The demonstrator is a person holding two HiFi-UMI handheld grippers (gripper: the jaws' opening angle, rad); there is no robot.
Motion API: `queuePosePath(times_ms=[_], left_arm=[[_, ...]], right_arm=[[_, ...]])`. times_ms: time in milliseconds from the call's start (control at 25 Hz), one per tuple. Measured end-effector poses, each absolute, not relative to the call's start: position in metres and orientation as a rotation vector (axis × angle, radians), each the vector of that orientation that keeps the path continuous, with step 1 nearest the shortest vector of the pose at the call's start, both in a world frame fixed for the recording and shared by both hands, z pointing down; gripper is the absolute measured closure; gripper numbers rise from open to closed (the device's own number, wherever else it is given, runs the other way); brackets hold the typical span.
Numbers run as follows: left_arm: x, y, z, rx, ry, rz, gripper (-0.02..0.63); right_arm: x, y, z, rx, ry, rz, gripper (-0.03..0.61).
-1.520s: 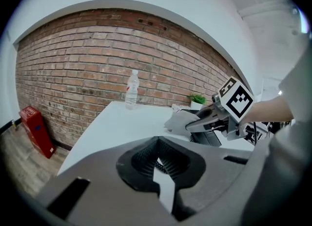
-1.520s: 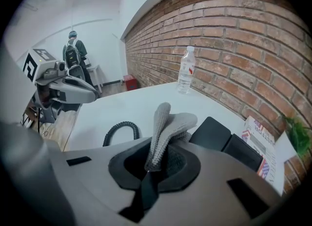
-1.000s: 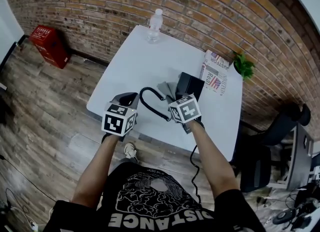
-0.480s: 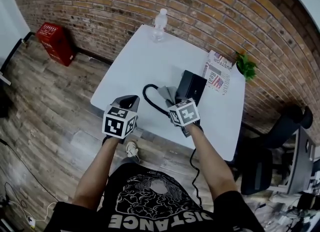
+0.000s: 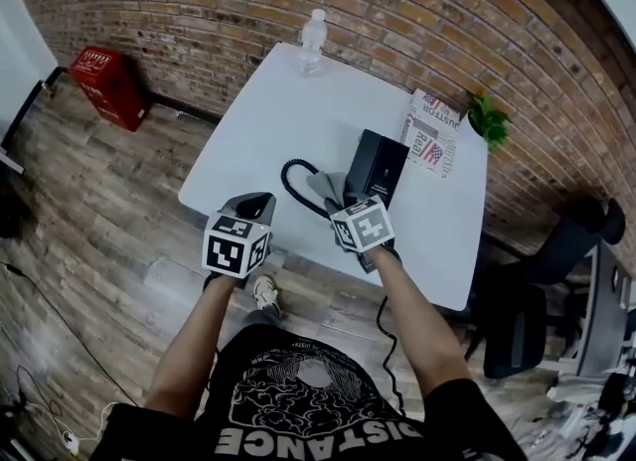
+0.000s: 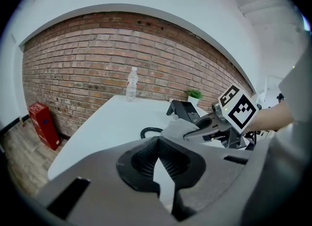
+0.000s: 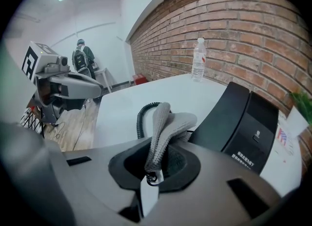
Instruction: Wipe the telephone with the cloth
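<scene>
- We are clamping our right tool [image 7: 155, 174] shut on the grey cloth [image 7: 166, 125], just beside the black telephone [image 5: 379, 165].
- We are holding our left tool [image 6: 159, 164] closed and empty near the counter's [image 5: 268, 111] front edge.
- The telephone is sitting on the counter, its coiled cord [image 5: 294, 177] curling beside the cloth.

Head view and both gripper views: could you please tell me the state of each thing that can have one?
left gripper: shut, empty.
right gripper: shut on the cloth.
cloth: bunched, pinched beside the telephone.
telephone: resting on the table, cord coiled beside it.
water bottle: upright at the far edge.
newspaper: lying flat.
</scene>
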State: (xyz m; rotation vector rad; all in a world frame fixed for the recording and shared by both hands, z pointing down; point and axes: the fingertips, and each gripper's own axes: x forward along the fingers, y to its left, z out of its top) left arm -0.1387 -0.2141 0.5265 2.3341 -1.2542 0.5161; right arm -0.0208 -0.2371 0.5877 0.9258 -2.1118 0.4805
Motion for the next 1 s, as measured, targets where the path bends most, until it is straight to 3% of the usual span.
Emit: queuePosePath(times_ms=[560,1000], left_arm=[[-0.109,-0.250,0.520,2.411,-1.181,0.538,0.607],[-0.084,-0.299,0.516,2.471,-1.090,0.513,0.607]], right_arm=[[-0.005,-0.283,0.511,1.089,-2.263,0.407,0.566],[0.068,-0.344,0.459,1.310,-2.188,0.347,0.566]])
